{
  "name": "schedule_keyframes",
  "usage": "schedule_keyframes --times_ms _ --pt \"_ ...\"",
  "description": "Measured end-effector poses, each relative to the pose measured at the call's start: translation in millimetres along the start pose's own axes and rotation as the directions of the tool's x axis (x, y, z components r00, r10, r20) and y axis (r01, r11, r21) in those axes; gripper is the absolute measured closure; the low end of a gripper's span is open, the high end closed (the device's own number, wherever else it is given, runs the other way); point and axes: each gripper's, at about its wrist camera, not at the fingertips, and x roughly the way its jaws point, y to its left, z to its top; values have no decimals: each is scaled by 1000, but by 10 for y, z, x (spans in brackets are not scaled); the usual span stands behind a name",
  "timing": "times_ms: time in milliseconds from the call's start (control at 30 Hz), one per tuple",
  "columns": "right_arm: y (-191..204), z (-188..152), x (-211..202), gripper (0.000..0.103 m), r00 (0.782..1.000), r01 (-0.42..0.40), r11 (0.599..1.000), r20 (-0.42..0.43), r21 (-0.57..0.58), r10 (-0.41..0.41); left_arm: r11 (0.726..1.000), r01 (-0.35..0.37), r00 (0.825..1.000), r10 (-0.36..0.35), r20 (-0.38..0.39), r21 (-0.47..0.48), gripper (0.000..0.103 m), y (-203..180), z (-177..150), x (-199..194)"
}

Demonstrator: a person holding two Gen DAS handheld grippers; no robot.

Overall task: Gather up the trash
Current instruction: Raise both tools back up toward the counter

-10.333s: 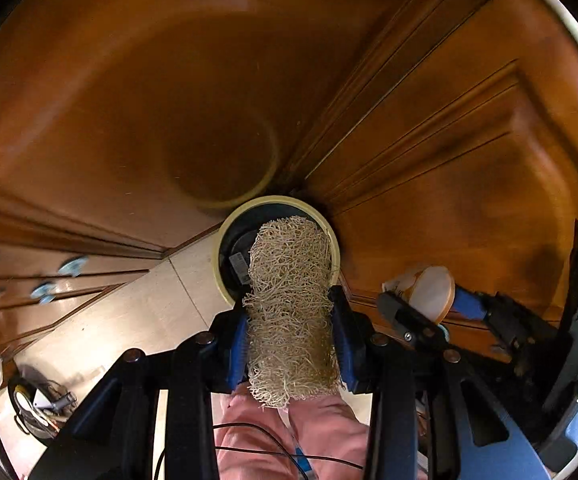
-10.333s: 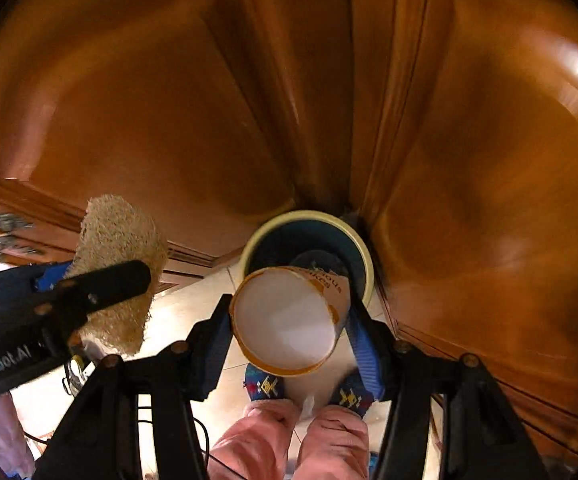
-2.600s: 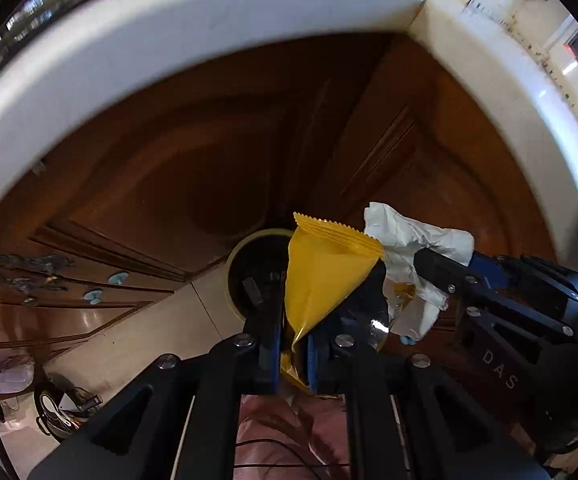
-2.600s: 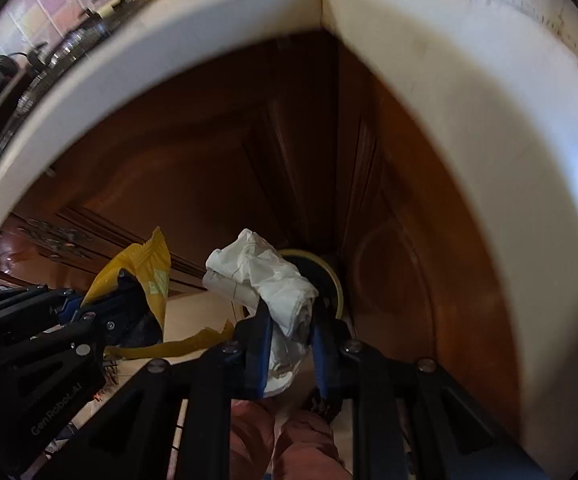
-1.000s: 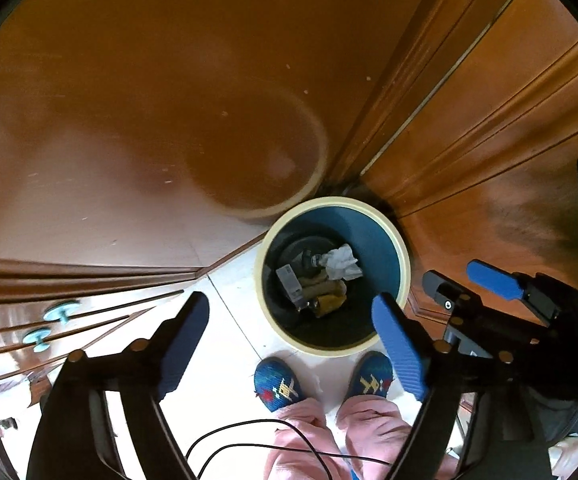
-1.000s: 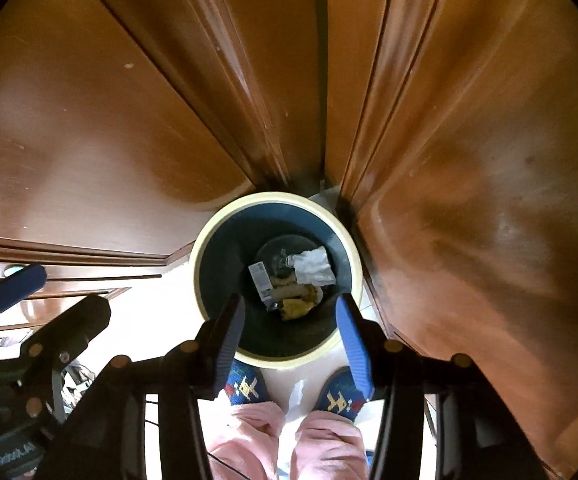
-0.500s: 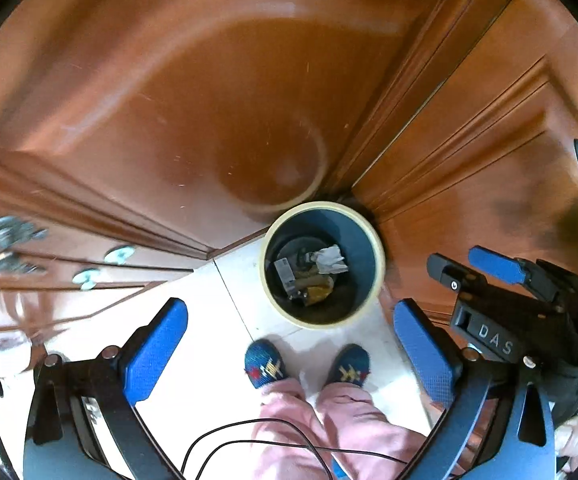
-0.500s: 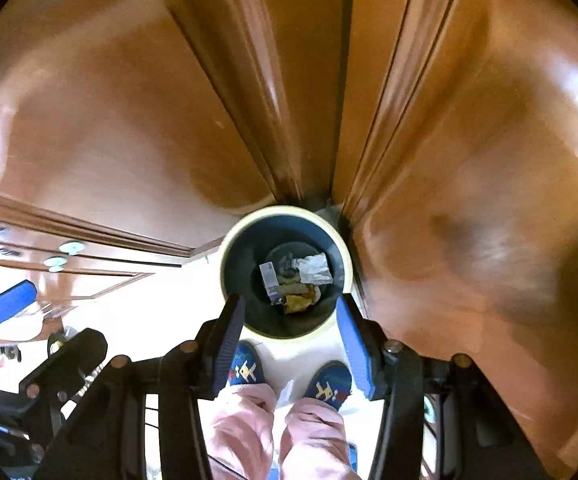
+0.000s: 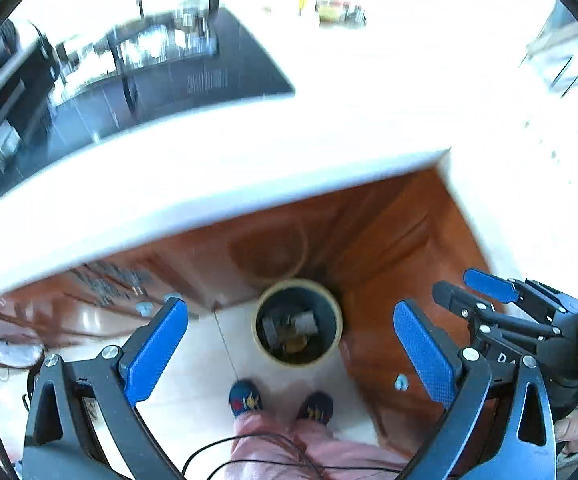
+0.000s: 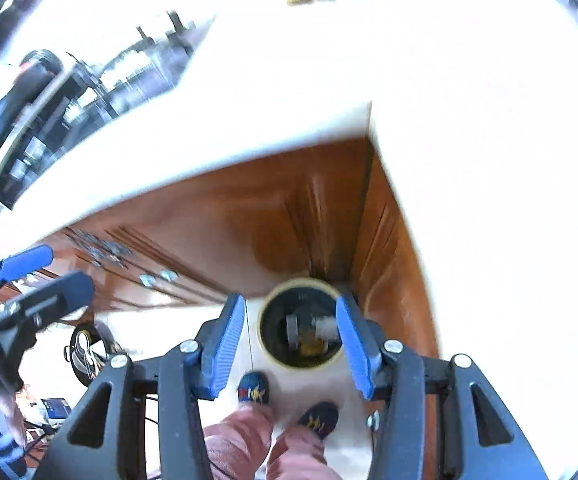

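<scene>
Trash point(image 9: 295, 330) lies at the bottom of a round bin point(image 9: 331, 308) with a cream rim and dark inside; the pieces are blurred, a pale crumpled one and a yellowish one being all that can be made out. That bin stands on the pale tiled floor point(image 9: 193, 364), tucked into the inner corner where two runs of reddish wooden cabinets point(image 9: 389, 248) meet, under the edge of a white surface point(image 9: 249, 152) that is strongly overexposed. Both views look steeply down from above the surface's edge. In the left wrist view the left tool point(image 9: 291, 354) has its blue pads point(image 9: 157, 350) spread wide, with nothing between them; its jaws have just been opening. The right tool point(image 10: 291, 346) has its blue pads parted about halfway and grips nothing; in its own view the bin shows between its fingers. It also shows at the right edge of the left view point(image 9: 477, 296), and the left tool at the left edge of the right view. Just before the bin stand the person's two feet in dark blue patterned slippers point(image 9: 245, 398), with pink trouser legs point(image 10: 241, 436) below them. A dark stove top point(image 9: 161, 80) with blurred utensils sits in the surface at the upper left.
</scene>
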Motion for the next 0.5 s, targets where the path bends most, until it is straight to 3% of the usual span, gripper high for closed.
schedule_keyframes --times_ms 167,267,500 --pt "-23 278 -635 51 990 -19 998 137 -55 27 1000 6 991 -9 133 22 1 -196 296 -611" --pt "-9 431 -898 49 981 -16 995 193 -94 34 999 12 977 -18 213 31 1 -338 424 -898" --pt "62 835 -1379 48 957 -33 987 279 -156 76 997 -31 948 7 318 68 1 -525 717 -1437"
